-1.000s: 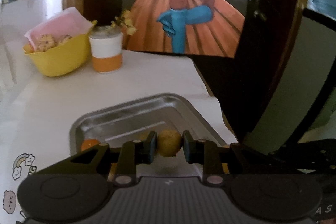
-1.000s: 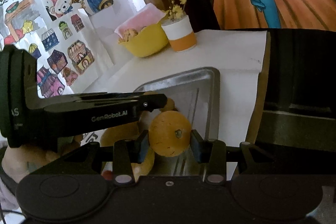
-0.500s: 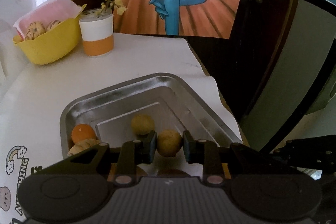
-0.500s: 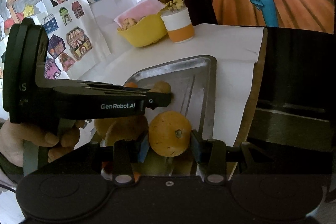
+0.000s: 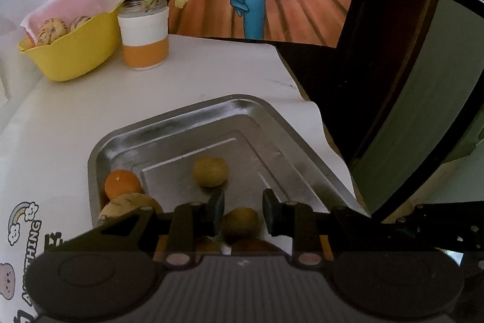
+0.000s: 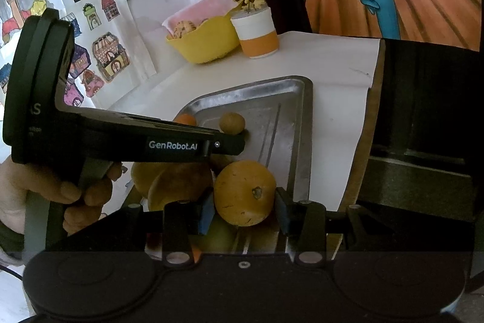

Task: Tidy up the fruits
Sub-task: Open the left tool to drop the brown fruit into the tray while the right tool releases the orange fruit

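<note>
Lower centre of the left wrist view: left gripper (image 5: pixel 243 214), pads spread apart, with a small dull yellow-brown round fruit (image 5: pixel 240 224) in the gap, clear of the right pad and close against the left. Probably let go here on purpose, low over the near end of the shallow silver metal tray (image 5: pixel 181 114), so as to settle among the others without rolling off. Hard to tell whether resting on the tray floor or on darker fruit beneath.

Further up the tray floor, mid-frame: a second yellow-brown round fruit (image 5: pixel 210 171), alone. Against the left wall: a bright orange tangerine (image 5: pixel 122 183), touching a pale tan lumpy fruit (image 5: pixel 127 205) just below it.

Lower centre of the right wrist view: right gripper (image 6: pixel 245 211) clamped on a large orange-yellow round fruit (image 6: pixel 245 192) with a dark stem scar, pinched across its widest part, likely for a sure hold on a smooth, heavy skin. Held over the tray's near right side, just below the left gripper's black body, seemingly next in line for setting down.

Upper left of the left wrist view, well apart from the tray: yellow plastic bowl (image 5: pixel 69 56) and white-and-orange cup (image 5: pixel 143 41) with yellow flowers, side by side
</note>
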Demonstrator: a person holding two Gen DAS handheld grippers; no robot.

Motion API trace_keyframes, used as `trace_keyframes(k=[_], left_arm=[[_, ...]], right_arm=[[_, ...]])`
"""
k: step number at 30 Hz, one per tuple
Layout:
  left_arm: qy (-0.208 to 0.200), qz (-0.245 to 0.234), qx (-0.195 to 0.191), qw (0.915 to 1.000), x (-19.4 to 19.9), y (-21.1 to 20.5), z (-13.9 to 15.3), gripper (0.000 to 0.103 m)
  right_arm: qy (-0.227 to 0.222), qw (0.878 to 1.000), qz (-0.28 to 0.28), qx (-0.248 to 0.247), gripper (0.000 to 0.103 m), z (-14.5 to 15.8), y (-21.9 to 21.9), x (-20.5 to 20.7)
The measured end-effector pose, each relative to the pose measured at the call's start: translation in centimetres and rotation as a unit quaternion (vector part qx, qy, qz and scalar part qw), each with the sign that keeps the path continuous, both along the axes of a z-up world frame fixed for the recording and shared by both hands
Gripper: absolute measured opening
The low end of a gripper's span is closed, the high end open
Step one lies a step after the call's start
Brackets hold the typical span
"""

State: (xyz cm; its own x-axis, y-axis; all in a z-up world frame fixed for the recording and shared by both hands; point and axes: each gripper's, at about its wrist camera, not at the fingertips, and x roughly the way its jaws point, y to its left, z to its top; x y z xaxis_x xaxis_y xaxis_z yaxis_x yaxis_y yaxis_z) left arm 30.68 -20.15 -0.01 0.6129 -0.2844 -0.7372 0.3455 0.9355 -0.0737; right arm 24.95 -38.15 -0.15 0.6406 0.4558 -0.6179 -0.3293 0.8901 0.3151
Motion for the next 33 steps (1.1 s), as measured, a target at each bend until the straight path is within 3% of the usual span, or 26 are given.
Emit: trace_keyframes(k=[8, 12, 15, 19, 25, 33], left_arm=[[-0.005, 0.009, -0.006, 0.9999, -0.6, 0.4, 0.5, 0.039], [-0.015, 0.012, -0.011, 0.9997, -0.9, 0.6, 1.1, 0.057], [-0.022, 0.015, -0.016, 0.9995, -1.2, 0.7, 1.5, 0.063], [-0.033, 0.026, -0.022, 0.9989, -1.5, 1.1, 2.0, 0.08], [-0.044, 0.045, -0.027, 0.9977, -1.8, 1.9, 2.7, 0.096], [-0.057, 0.07, -0.042, 0.995, -2.9, 3.3, 3.6, 0.102]], right_arm=[[-0.006, 1.0, 0.0, -0.005, 0.047, 0.1, 0.3, -0.2], [-0.009, 1.0, -0.002, -0.005, 0.048, 0.2, 0.3, -0.4], [-0.014, 1.0, -0.004, -0.004, 0.05, 0.4, 0.2, -0.6], [-0.02, 1.0, -0.008, -0.002, 0.059, 0.7, 0.2, -0.8], [-0.032, 0.999, -0.008, 0.0, 0.071, 1.2, 0.3, -1.3], [-0.05, 0.998, -0.027, 0.006, 0.089, 2.1, 0.4, -2.2]])
